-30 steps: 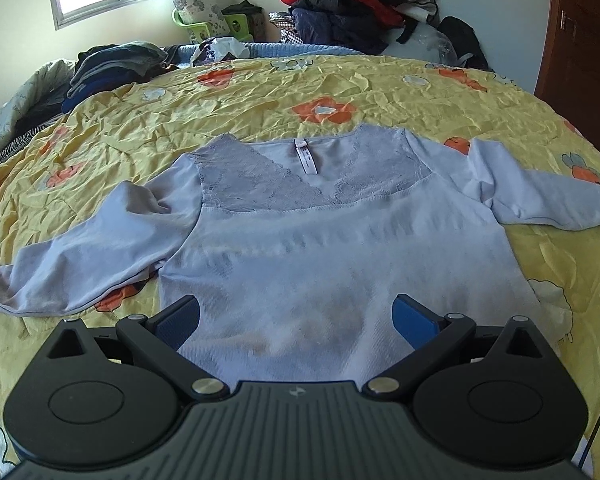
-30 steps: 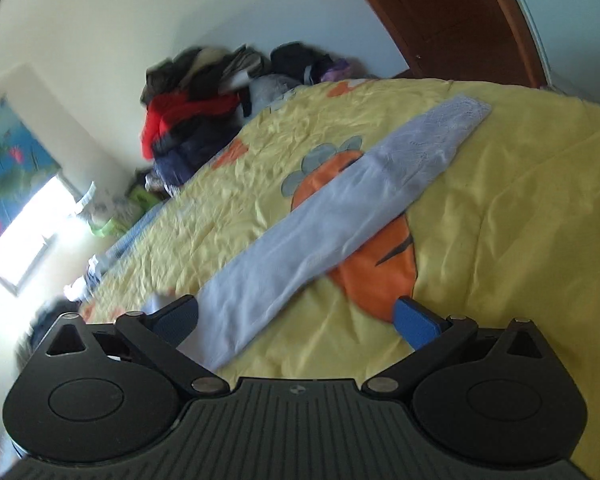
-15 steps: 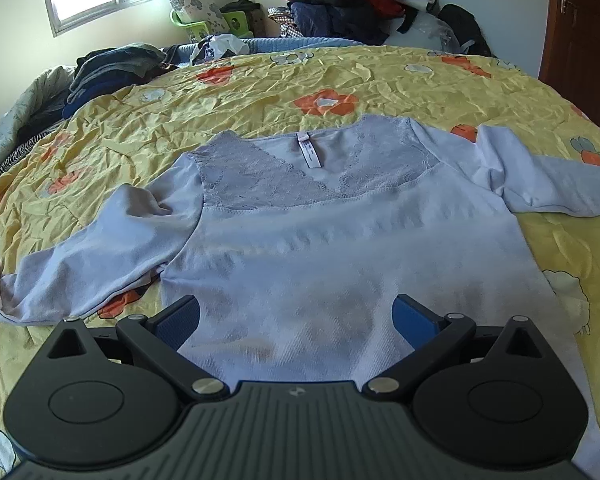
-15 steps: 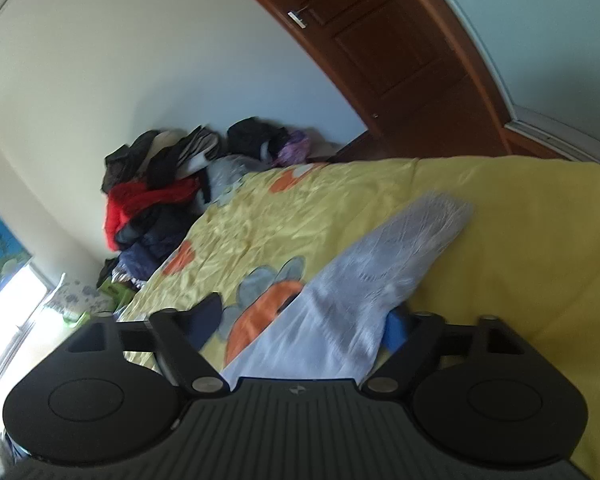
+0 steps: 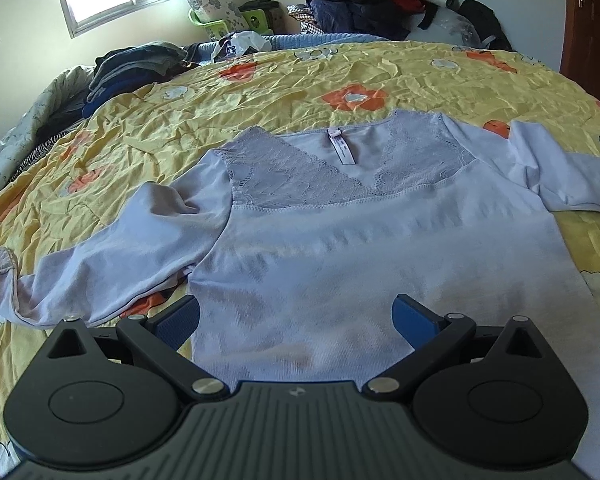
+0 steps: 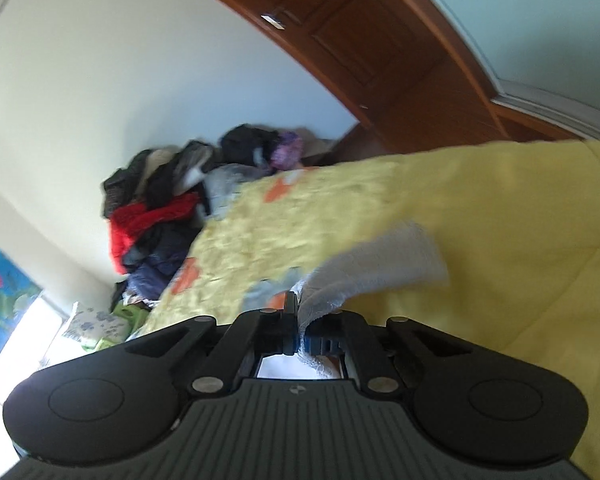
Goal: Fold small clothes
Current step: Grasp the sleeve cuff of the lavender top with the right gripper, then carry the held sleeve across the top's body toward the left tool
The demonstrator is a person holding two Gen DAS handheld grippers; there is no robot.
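Pinching what looks, through blur, like the top's lace cuff [image 6: 364, 276], the right gripper [image 6: 300, 332] is closed; the left gripper [image 5: 296, 316] hangs spread over the lilac top [image 5: 360, 240] on the yellow bedspread [image 5: 260, 92].

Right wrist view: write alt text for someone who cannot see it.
The right gripper is shut on the lacy cuff of a pale blue sleeve, lifted over a yellow floral bedspread. Behind, blurred, a clothes pile sits against a white wall near a brown wooden door.
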